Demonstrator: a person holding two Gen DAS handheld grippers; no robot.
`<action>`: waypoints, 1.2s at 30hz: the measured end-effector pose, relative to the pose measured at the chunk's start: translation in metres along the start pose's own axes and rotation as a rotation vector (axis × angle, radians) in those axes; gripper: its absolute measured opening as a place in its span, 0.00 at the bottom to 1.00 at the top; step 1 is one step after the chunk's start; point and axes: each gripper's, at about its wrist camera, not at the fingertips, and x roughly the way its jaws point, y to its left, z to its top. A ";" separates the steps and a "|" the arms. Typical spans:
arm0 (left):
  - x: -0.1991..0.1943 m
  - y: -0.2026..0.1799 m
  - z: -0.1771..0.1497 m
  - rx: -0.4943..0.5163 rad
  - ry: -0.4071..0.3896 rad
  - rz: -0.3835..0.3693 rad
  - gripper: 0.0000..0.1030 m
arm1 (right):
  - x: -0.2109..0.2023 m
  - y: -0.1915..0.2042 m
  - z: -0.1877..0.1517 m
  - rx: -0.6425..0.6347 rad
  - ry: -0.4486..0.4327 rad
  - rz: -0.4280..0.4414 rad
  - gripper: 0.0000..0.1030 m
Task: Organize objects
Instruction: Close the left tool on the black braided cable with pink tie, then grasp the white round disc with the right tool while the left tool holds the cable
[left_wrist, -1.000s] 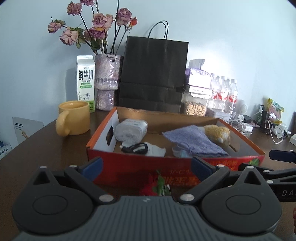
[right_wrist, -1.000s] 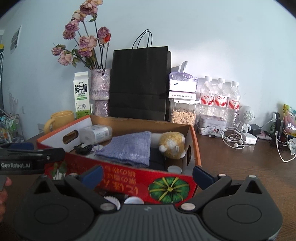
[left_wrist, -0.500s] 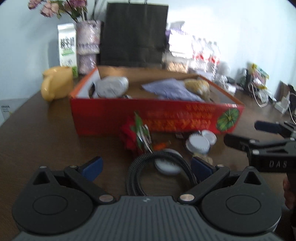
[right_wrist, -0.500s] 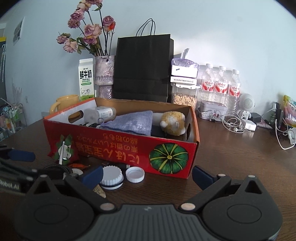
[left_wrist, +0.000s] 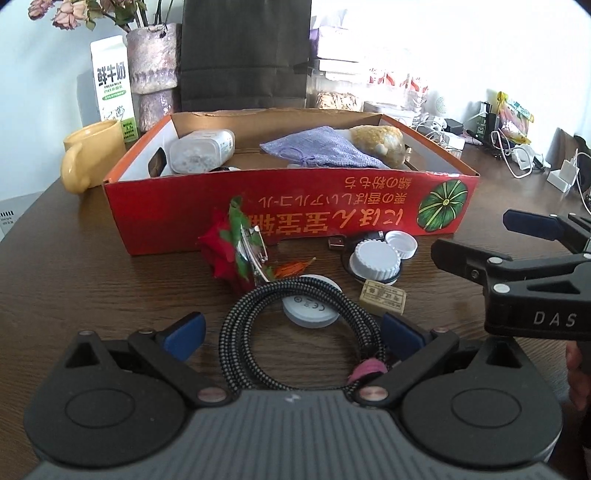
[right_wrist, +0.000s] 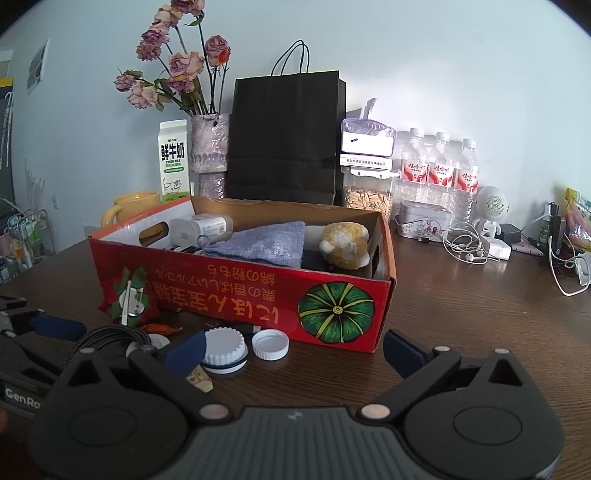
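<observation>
A red cardboard box (left_wrist: 295, 206) holds a white plastic jar (left_wrist: 201, 151), a purple cloth pouch (left_wrist: 325, 149) and a tan plush toy (left_wrist: 380, 142). Loose items lie in front of it: a red rose clip (left_wrist: 221, 253), a white disc (left_wrist: 310, 310), two white caps (left_wrist: 375, 258), a small tan block (left_wrist: 382, 297) and a coiled braided cable (left_wrist: 236, 332). My left gripper (left_wrist: 293, 330) is open, low over the table, its fingers either side of the cable coil. My right gripper (right_wrist: 293, 350) is open, its left finger beside the caps (right_wrist: 223, 345), before the box's front right corner (right_wrist: 384, 317).
Behind the box stand a yellow mug (left_wrist: 92, 155), a milk carton (left_wrist: 112, 81), a vase of dried roses (right_wrist: 208, 147), a black paper bag (right_wrist: 284, 136) and water bottles (right_wrist: 439, 170). Chargers and earphone cables (right_wrist: 469, 247) crowd the back right. Bare wood (right_wrist: 480, 314) lies right of the box.
Both grippers drew back from the box and tipped down, bringing the loose items in front of it into view. The left gripper came down around the cable coil.
</observation>
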 end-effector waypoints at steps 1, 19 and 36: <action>0.000 0.000 0.000 -0.006 0.004 -0.005 1.00 | 0.000 -0.001 0.000 0.004 -0.001 0.000 0.99; -0.016 0.019 -0.026 0.135 -0.009 -0.101 0.90 | 0.001 0.020 -0.003 -0.057 0.032 0.200 0.59; -0.023 0.024 -0.035 0.206 -0.015 -0.189 0.90 | 0.015 0.067 -0.006 -0.183 0.136 0.393 0.16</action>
